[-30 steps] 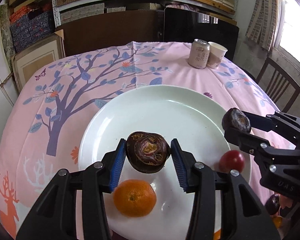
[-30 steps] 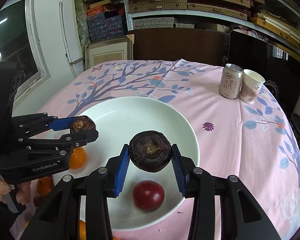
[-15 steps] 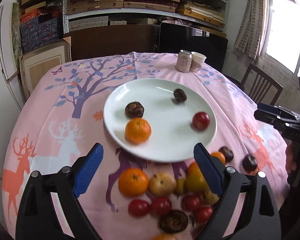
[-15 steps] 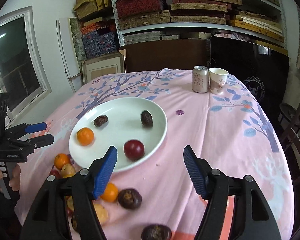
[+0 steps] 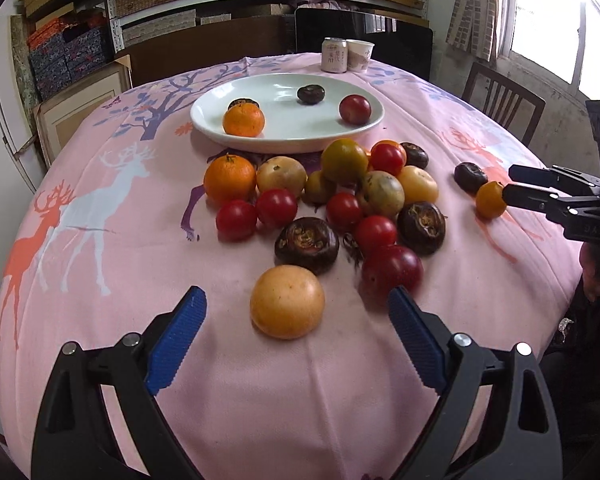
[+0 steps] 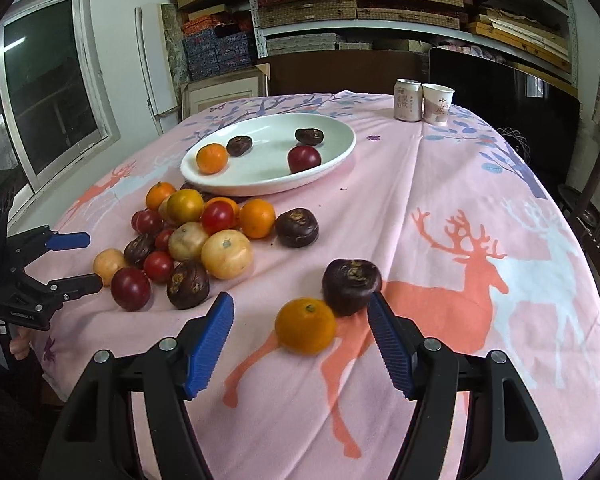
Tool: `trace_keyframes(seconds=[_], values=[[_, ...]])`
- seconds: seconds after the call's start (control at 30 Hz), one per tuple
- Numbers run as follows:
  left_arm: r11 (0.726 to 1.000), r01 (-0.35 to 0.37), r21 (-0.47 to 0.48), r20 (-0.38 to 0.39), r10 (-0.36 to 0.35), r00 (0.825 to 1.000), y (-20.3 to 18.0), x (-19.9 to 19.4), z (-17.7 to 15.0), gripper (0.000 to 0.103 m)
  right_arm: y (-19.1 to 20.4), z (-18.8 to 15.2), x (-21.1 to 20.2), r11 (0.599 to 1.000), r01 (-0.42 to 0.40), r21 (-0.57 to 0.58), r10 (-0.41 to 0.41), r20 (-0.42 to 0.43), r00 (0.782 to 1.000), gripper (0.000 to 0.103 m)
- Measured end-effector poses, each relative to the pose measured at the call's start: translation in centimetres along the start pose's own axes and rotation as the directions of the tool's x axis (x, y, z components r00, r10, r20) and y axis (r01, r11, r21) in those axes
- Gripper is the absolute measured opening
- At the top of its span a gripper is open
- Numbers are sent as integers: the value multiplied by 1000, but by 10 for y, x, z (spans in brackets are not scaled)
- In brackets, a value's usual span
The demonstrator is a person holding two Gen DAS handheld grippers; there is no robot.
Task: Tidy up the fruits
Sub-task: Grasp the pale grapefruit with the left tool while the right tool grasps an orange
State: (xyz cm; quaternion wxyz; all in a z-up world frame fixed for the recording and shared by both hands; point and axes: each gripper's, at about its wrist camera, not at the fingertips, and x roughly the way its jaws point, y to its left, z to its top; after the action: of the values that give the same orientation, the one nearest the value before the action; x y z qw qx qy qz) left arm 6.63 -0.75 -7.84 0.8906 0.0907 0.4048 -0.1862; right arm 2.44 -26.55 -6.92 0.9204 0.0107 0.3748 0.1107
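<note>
The left hand-held gripper (image 5: 296,326) gapes wide, empty, over a pale orange fruit (image 5: 287,301). The right hand-held gripper (image 6: 300,330) is open, empty, behind a small orange (image 6: 305,325) touching a wrinkled dark fruit (image 6: 351,286). The heap of fruits (image 5: 332,196) lies on the desk just before the white plate (image 5: 288,138).

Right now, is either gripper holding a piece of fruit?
No: the left gripper and right gripper both stand open over the tablecloth, pads pressing nothing.

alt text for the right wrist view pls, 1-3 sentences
The open right gripper frames a small orange and a dark water chestnut on a pink deer-print tablecloth. Behind lie a pile of mixed fruit and a white plate holding four pieces.
</note>
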Motion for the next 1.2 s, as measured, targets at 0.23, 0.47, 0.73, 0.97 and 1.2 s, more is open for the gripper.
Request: trace_keyframes(seconds=[0.23,0.47,0.73,0.97,1.2], values=[[1000,-2,-21,0,2,1000,2,-3,-4,90,6,-5,20,999,41,10,-41,-34,999,59],[1000,-7,-24,-19,7,1000,-2,7,-2,90,-9,-11,31,996,42,82,-37,-63,997,39],[999,-17,-37,-36,16,999,-1,18,1,90,-12,-14,28,995,-14,95,16,-27,1000,38],[999,-29,-38,-42,27,999,0,21,2,90,-12,-14,25,996,-32,85,33,-8,999,37],[995,-96,-34,4,97,995,5,14,4,87,-13,-14,25,995,-35,89,36,-9,999,38]])
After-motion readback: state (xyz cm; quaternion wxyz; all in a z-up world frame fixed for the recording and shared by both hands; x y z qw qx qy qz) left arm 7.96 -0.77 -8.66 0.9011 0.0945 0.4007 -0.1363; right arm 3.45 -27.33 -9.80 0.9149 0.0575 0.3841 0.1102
